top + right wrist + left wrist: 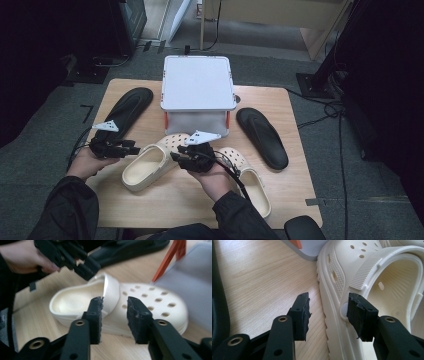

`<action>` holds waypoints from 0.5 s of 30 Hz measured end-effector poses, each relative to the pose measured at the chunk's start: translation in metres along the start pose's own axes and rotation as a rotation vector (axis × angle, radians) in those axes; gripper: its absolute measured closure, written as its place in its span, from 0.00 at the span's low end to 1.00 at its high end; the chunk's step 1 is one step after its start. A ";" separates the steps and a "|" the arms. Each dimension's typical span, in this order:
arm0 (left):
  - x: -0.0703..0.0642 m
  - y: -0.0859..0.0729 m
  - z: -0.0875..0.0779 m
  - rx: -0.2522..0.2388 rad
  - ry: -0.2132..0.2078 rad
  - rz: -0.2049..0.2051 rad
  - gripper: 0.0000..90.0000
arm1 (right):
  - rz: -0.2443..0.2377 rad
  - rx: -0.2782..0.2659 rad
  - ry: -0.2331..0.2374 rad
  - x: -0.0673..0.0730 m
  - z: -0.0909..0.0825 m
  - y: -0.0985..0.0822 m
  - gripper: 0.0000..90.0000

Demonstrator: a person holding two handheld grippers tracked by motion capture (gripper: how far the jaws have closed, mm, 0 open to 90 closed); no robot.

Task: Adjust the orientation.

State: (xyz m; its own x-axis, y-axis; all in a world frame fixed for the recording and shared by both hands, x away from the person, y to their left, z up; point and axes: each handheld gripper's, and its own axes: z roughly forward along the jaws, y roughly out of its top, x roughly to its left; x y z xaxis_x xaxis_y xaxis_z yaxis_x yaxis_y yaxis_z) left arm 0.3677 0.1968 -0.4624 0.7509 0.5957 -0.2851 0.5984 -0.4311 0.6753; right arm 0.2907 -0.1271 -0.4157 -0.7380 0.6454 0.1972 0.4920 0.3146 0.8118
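Cream clog [147, 167] lies on the counter [280, 200] at the lower centre of the high view, in front of a white box [198, 82]. Left tongs [328, 315] stand open astride its side wall, one pad by the strap rivet. Right tongs [114, 315] stand open over the strap, pressing on nothing. Black sandals [262, 137] lie on both sides.

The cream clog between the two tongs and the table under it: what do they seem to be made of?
The cream clog looks like moulded foam or soft plastic: matte, one piece, with punched holes and stippled texture. The table looks like light wood or wood-look laminate, with a smooth surface and straight grain lines.
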 end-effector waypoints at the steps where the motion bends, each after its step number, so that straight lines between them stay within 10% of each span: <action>1: 0.000 0.000 0.000 -0.001 -0.001 0.002 0.59 | 0.016 0.022 -0.004 0.002 0.009 -0.006 0.76; 15: 0.000 -0.001 0.007 0.023 0.004 -0.010 0.63 | 0.075 0.070 -0.037 -0.003 0.043 -0.040 0.83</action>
State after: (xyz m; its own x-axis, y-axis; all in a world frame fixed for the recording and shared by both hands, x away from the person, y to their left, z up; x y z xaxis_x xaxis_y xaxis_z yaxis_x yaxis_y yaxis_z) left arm 0.3694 0.1921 -0.4679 0.7438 0.6025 -0.2894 0.6124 -0.4407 0.6563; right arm 0.2928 -0.1120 -0.4726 -0.6810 0.6939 0.2339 0.5770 0.3119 0.7548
